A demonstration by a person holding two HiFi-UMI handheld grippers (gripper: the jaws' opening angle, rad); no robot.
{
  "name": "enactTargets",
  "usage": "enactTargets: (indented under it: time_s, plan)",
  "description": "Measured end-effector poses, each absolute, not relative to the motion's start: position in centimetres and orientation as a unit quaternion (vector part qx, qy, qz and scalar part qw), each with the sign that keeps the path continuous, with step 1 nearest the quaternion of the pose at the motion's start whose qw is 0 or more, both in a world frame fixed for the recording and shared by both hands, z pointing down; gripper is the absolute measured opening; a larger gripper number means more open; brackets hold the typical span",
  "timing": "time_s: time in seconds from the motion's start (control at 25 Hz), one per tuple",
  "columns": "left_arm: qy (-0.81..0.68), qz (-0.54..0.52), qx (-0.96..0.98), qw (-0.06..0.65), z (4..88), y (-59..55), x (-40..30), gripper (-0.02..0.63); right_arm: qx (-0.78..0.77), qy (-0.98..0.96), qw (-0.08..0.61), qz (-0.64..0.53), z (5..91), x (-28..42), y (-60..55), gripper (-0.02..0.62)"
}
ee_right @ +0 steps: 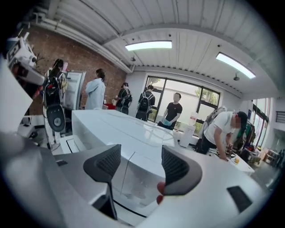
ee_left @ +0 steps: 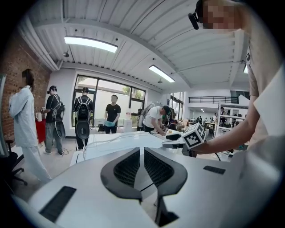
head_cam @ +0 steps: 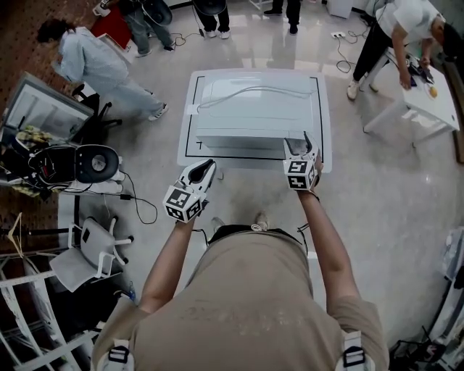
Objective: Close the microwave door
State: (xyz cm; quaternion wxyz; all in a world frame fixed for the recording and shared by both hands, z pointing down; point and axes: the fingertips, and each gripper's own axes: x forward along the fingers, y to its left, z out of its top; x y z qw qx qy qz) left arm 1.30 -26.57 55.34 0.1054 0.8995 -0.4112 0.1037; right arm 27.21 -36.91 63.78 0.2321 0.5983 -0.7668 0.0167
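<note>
Holding my right tongs [head_cam: 299, 147] released and empty at the microwave's [head_cam: 254, 109] near right corner. I am holding my left tongs [head_cam: 206, 167] clenched on nothing, nearer left.

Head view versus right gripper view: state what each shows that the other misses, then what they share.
Only the head view: the left gripper held short of the table, and the wearer's own shirt and arms. Only the right gripper view: the right gripper with its fingers standing apart and nothing between them, plus the ceiling lights and the windows. Both: the white microwave and a person bent over a side table.
</note>
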Motion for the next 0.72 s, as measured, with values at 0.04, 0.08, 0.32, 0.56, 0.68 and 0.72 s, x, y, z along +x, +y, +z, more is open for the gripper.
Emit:
enactTargets:
  time_s: [0.04,0.08,0.32,0.56,0.68,0.72]
  plan:
    - [-0.413,0.102,0.899,0.105,55.2,-26.6,1.2,0.015,0.599,-0.771,0.216,0.02,62.8,27.4,-36.6,0.296]
    - [-0.415,0.099,0.898,0.106,55.0,-26.6,1.0,0.015,0.599,-0.775,0.2,0.021,61.7,27.6,-36.3,0.296]
    - [-0.429,0.068,0.895,0.102,52.4,-27.3,0.2,0.015,0.592,-0.799,0.104,0.022,53.9,29.0,-34.3,0.172]
    - [-0.439,0.019,0.895,0.082,48.0,-28.7,-0.2,0.015,0.569,-0.821,0.046,0.005,48.4,29.9,-32.2,0.17]
    - [-0.436,0.001,0.897,0.069,45.7,-29.0,0.0,0.015,0.556,-0.831,0.024,-0.007,46.1,29.9,-30.9,0.17]
    - [-0.434,-0.003,0.898,0.065,45.1,-29.1,0.1,0.015,0.552,-0.834,0.017,-0.01,45.4,29.8,-30.4,0.169]
